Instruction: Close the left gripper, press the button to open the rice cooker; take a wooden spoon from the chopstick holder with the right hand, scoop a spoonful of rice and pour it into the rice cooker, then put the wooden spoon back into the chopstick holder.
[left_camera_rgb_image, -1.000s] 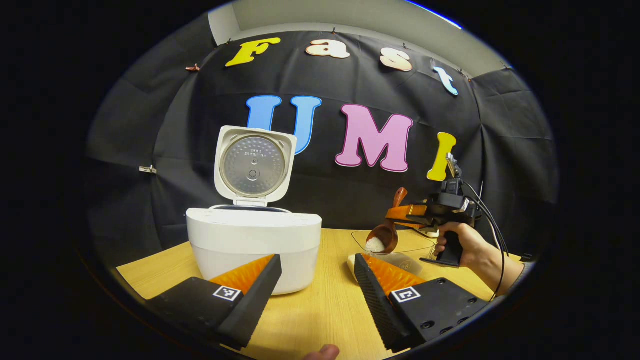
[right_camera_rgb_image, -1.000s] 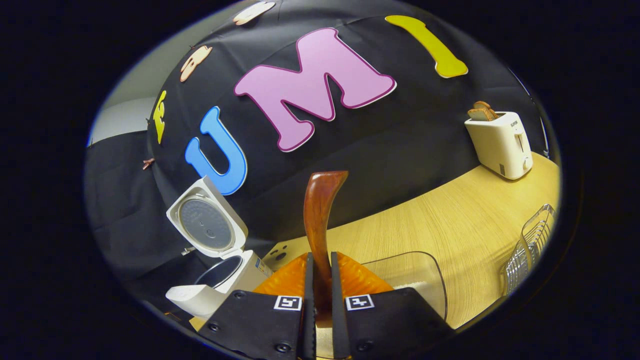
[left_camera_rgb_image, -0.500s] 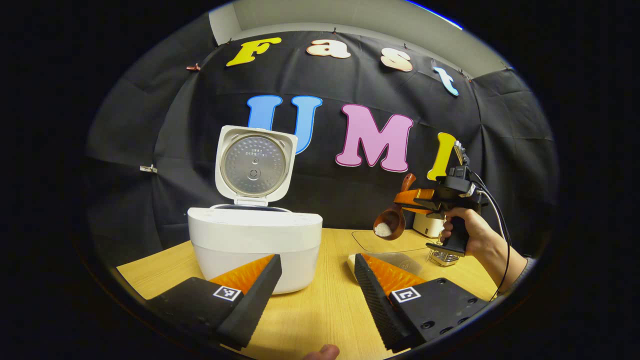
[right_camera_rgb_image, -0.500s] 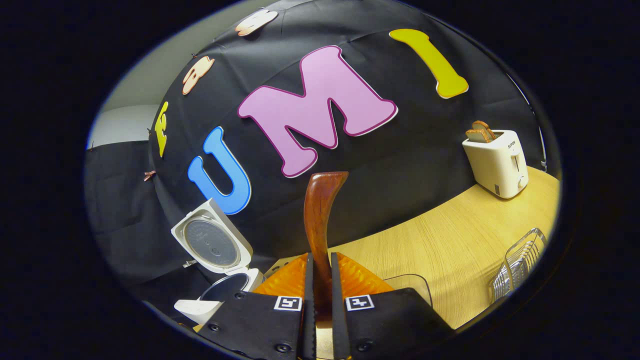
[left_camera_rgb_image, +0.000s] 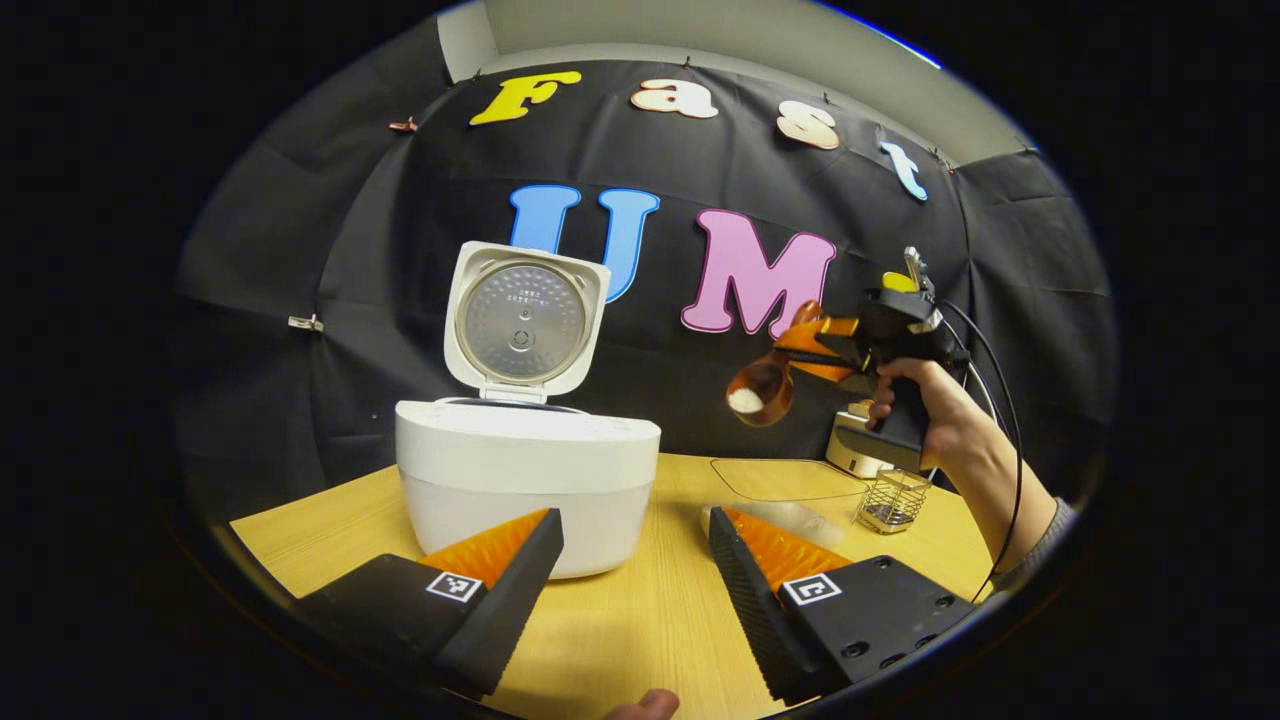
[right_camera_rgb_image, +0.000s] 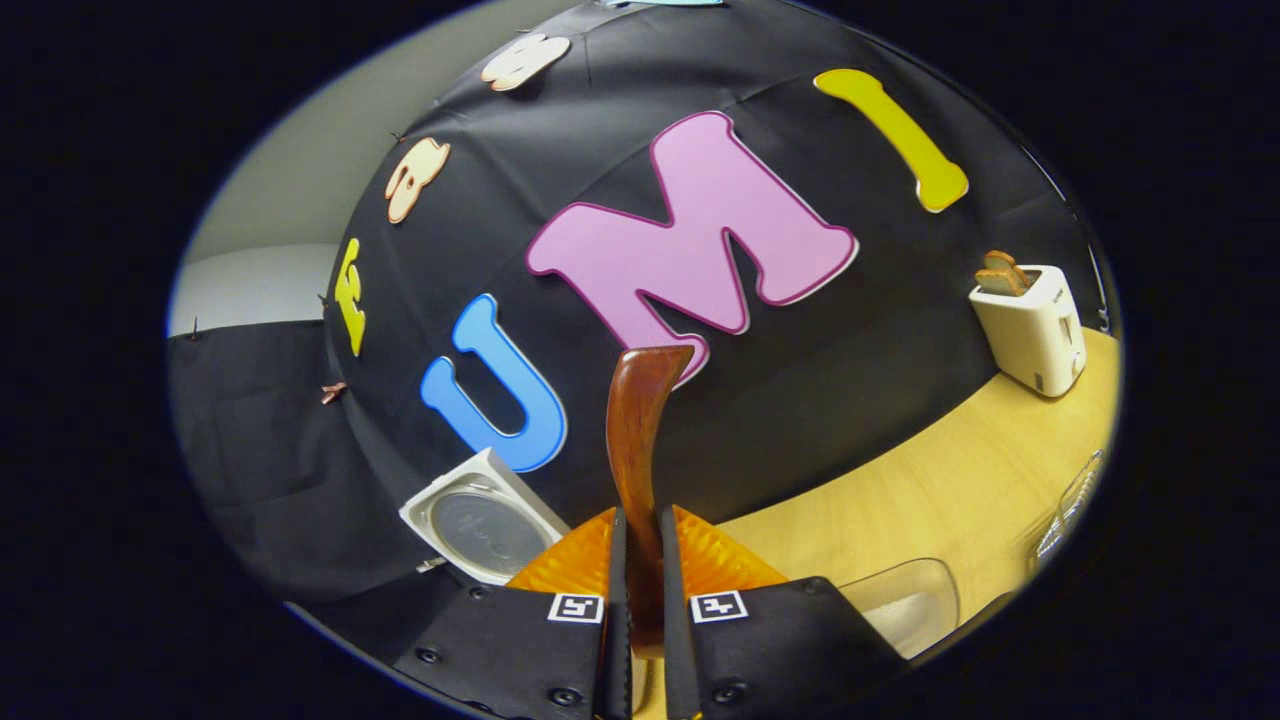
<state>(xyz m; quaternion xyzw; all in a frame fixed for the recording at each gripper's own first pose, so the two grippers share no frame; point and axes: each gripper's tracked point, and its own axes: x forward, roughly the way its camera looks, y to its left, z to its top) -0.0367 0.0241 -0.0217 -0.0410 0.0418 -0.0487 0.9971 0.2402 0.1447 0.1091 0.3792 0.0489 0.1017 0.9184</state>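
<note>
Right of the open rice cooker (left_camera_rgb_image: 527, 480), wooden spoon (left_camera_rgb_image: 762, 390) hangs midair

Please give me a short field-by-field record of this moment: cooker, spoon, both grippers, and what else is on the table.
rice cooker: on the table, lid standing open
wooden spoon: in the air right of the cooker, rice in its bowl
right gripper: shut on the spoon's handle
left gripper: open, holding nothing, low over the table
rice container: clear, right of the cooker
chopstick holder: wire basket
toaster: bread in its slots
</note>
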